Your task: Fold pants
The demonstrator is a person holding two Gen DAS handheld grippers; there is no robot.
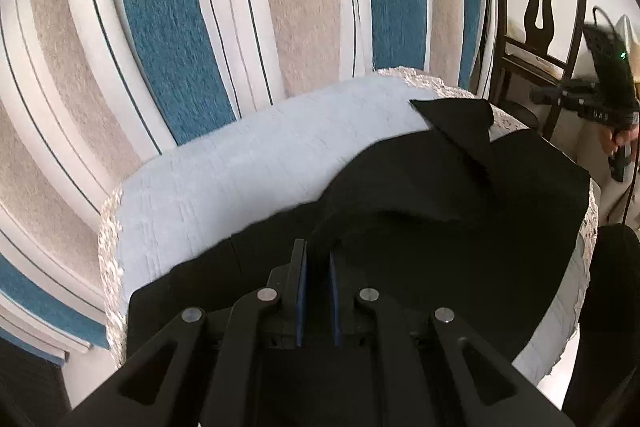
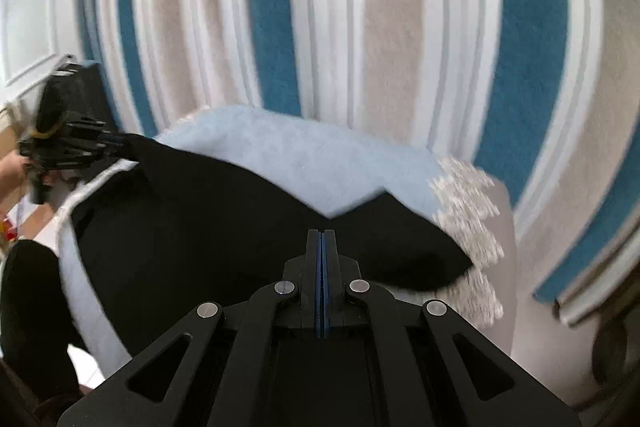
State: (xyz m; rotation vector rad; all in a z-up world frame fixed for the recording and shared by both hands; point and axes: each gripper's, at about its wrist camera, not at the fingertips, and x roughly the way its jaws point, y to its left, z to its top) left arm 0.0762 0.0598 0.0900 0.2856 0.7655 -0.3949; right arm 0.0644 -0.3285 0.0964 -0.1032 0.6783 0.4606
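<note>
Between both grippers' closed fingers point(image 1: 298, 259), black pants point(image 1: 440, 207) drape over the table point(image 1: 240, 155).

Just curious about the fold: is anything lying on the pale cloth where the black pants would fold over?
Nothing visible does. The cloth beyond the pants shows only its own weave; the chair stands apart, behind it.

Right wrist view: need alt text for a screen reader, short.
The right gripper, jaws shut, points down over black pants spread on a pale blue cloth with a fringed white edge. At far left the left gripper meets a corner of the pants. Behind hangs a striped curtain in blue, beige and white.
</note>
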